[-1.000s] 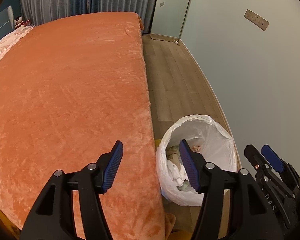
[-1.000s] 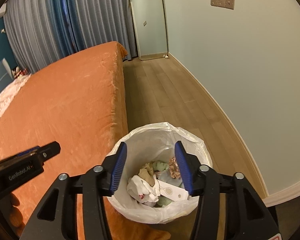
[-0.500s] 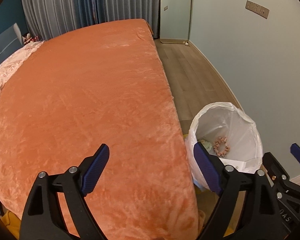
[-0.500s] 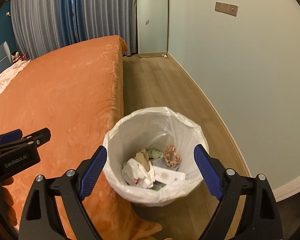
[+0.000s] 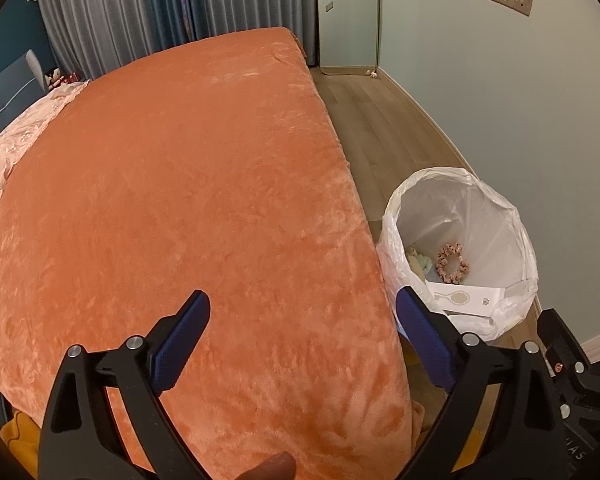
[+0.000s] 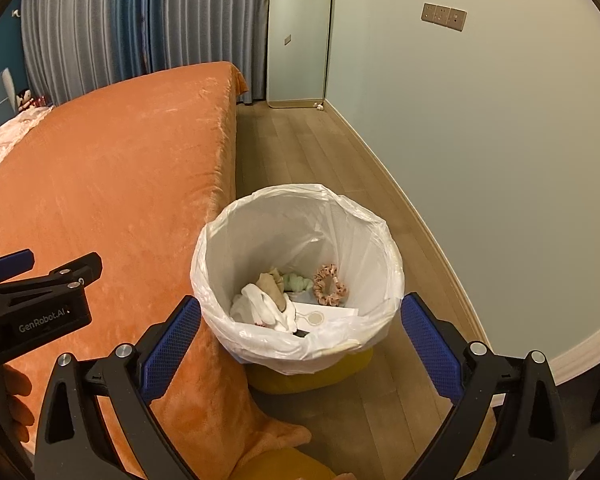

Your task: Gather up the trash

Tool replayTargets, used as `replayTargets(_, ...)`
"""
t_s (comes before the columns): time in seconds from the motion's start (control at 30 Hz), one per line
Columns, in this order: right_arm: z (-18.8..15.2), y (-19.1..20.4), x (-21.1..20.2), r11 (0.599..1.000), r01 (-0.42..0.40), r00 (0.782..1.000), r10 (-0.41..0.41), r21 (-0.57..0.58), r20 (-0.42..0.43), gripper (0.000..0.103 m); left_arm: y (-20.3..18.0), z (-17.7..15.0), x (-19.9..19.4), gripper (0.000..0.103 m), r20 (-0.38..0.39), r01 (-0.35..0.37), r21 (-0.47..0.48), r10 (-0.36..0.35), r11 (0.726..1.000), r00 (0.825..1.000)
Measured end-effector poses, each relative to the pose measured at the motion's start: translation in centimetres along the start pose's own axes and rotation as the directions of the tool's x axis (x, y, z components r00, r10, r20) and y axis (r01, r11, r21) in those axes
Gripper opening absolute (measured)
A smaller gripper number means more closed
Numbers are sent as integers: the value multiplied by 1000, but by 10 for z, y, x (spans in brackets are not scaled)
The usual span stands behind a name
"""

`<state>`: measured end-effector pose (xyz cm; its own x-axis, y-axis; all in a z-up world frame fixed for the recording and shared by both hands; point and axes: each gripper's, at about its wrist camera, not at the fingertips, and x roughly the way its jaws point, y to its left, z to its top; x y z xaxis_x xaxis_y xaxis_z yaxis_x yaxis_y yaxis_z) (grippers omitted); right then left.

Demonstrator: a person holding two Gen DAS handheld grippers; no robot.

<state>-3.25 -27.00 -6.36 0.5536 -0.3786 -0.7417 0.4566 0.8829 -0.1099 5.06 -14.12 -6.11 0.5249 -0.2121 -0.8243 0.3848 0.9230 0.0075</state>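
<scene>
On left tongs [image 6: 36, 276]: "GenRobot.AI"; both tongs, right tongs [image 6: 300, 334] included, just opened wide, empty; box print unreadable.

You see plush orange cloth on the bed [image 6: 112, 184], a thin glossy plastic bin liner [image 6: 300, 208], and matt wood floor [image 6: 312, 152] beside it.

A wood-plank floor [image 6: 324, 160] carries a bin lined with a white bag [image 6: 296, 216], standing just beside the bed [image 6: 112, 168]. An orange plush blanket [image 5: 180, 200] covers the bed; a pink patterned quilt [image 5: 16, 140] lies at its far end.
</scene>
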Motion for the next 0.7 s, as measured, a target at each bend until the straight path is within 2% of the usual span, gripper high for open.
replayTargets(0.7,-14,0,11,1000,7,999,-7,27,-31,96,-6,-9,4,90,-16,-41,13,41,999,999)
